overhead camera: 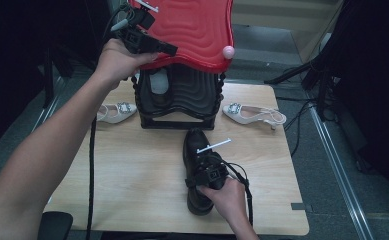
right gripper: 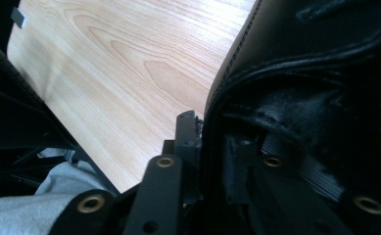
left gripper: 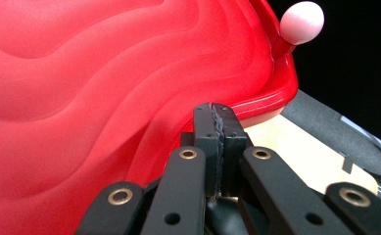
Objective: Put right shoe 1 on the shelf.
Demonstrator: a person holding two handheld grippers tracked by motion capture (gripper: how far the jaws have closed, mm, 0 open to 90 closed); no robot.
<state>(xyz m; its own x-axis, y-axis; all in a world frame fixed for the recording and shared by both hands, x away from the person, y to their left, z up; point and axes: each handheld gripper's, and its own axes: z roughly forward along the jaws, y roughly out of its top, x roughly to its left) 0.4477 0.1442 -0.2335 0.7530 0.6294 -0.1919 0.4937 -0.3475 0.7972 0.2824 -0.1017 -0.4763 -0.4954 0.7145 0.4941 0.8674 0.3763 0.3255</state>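
High view is showing the left gripper (overhead camera: 168,48) clamping the rim of the red lid (overhead camera: 192,25), propping the black bin (overhead camera: 179,97) open (clearing the way). The right gripper (overhead camera: 202,172) is pinching the black shoe (overhead camera: 196,150) collar on the worktop (overhead camera: 132,165), toe pointing at the bin, long axis running away from the person.

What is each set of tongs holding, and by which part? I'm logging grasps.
Left tongs pinch the red lid's front edge, holding it raised. Right tongs clamp the black shoe's collar wall.
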